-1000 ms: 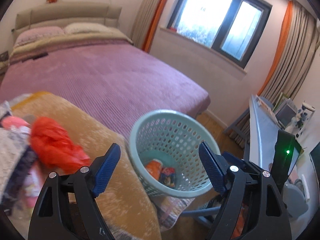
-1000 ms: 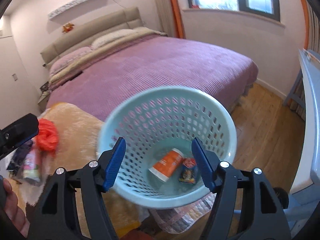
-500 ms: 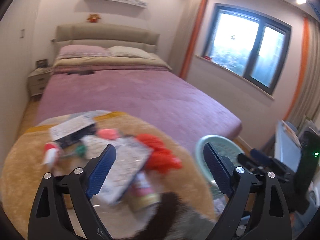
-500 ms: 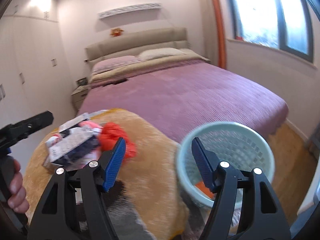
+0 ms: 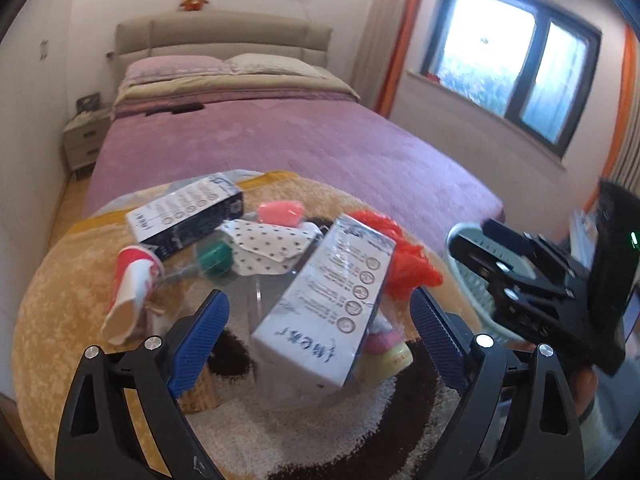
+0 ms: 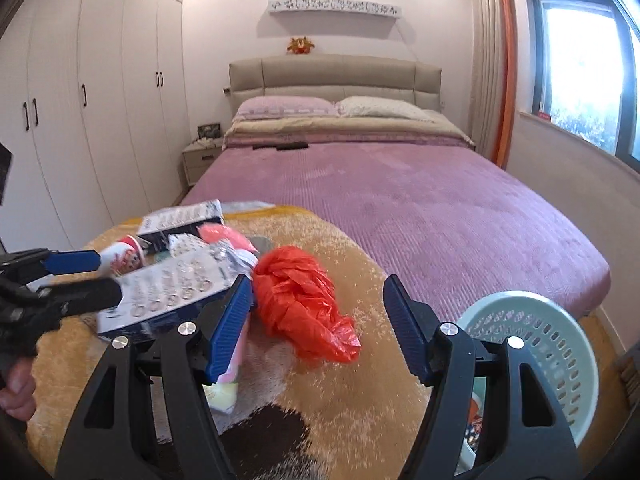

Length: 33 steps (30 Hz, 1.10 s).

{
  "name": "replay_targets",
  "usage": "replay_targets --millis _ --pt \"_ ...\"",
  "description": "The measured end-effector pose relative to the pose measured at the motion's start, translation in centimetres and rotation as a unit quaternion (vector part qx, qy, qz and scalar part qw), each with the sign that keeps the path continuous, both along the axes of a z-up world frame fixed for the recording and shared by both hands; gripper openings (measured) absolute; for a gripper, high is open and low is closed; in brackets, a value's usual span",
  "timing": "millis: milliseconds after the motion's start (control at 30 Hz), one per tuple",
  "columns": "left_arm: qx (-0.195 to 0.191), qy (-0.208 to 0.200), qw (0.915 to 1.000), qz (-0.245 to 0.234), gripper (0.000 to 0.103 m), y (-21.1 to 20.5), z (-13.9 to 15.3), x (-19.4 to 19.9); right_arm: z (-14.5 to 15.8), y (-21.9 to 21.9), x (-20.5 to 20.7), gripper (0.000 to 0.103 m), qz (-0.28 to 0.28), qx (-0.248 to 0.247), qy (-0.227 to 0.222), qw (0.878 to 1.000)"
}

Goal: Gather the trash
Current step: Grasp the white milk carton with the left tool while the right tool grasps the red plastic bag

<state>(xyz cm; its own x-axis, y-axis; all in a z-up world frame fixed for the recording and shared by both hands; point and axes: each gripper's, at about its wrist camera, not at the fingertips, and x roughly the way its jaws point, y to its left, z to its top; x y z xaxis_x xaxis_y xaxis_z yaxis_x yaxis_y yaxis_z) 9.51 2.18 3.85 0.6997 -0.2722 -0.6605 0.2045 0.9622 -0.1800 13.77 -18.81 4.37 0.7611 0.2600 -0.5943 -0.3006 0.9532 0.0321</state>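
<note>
Left gripper (image 5: 318, 322): jaws are spread wide and have just been opening; nothing is clamped. A white carton (image 5: 326, 306) is seen between the blue pads, lying on the rug beyond them, tilted.
Right gripper (image 6: 318, 322): jaws are held apart, nothing pressed. The red plastic bag (image 6: 304, 304) is seen between the pads, nearer the left one; whether it is touched cannot be told.
Trash pile: gathered on a tan shaggy rug (image 5: 52, 280) at the foot of the bed (image 6: 400, 200). A second dark-sided carton (image 5: 186, 216), a red-and-white paper cup (image 5: 130, 292) on its side, a spotted wrapper (image 5: 268, 248), a green cap (image 5: 214, 258), a pink item (image 5: 280, 212) and a pale yoghurt-type cup (image 5: 386, 354) are seen close together.
Basket: a pale green perforated basket (image 6: 536, 344) stands on the floor to the right of the rug, apart from the pile.
Basket contents: a colourful packet (image 6: 476, 412) is glimpsed inside, mostly hidden behind the right finger.
</note>
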Motion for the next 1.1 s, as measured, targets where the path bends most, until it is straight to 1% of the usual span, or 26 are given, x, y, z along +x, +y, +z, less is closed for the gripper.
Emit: replay_targets --millis 67,200,300,400,500,633,767,933,1000,1033,1067,1100 --pt "0.027 0.009 0.9996 -0.003 0.089 -1.1 -0.5 0.5 -1.0 -0.4 1.0 0.065 0.001 0.015 0.019 1.000" --pt "0.050 0.022 0.9984 -0.012 0.088 -2.3 -1.4 1.4 -2.4 -1.2 2.4 0.065 0.012 0.034 0.042 0.998" --pt "0.060 0.036 0.9974 -0.012 0.080 -2.7 -2.0 2.0 -3.1 -1.3 3.4 0.065 0.019 0.043 0.057 0.997" --pt "0.056 0.046 0.9972 -0.016 0.074 -2.8 -2.5 2.3 -3.5 -1.2 3.8 0.065 0.027 0.049 0.066 0.996" --pt "0.042 0.042 0.9981 -0.018 0.059 -2.6 -2.5 2.3 -3.9 -0.8 4.0 0.065 0.038 0.047 0.069 0.996" --pt "0.041 0.026 0.9987 -0.010 0.055 -2.4 -2.1 1.7 -4.4 -0.3 4.1 0.065 0.050 0.044 0.071 0.995" --pt "0.007 0.011 0.9999 -0.002 0.053 -1.2 -1.2 1.1 -5.0 0.6 4.4 0.065 0.054 0.033 0.078 0.995" --pt "-0.017 -0.009 0.9997 0.018 0.053 0.4 -0.4 0.7 -5.9 2.2 5.3 0.065 0.051 0.002 0.087 0.995" --pt "-0.028 -0.010 0.9992 0.025 0.053 1.0 -0.5 0.7 -6.2 2.7 5.5 0.065 0.054 -0.002 0.095 0.994" --pt "-0.034 -0.010 0.9990 0.028 0.053 1.3 -0.5 0.7 -6.3 2.8 5.6 0.062 0.053 -0.004 0.096 0.994" --pt "-0.040 -0.012 0.9986 0.031 0.053 1.6 -0.6 0.6 -6.4 3.0 5.6 0.049 0.053 -0.009 0.096 0.994" --pt "-0.044 -0.013 0.9984 0.033 0.053 1.7 -0.6 0.6 -6.3 3.0 5.5 0.043 0.058 -0.007 0.097 0.994"
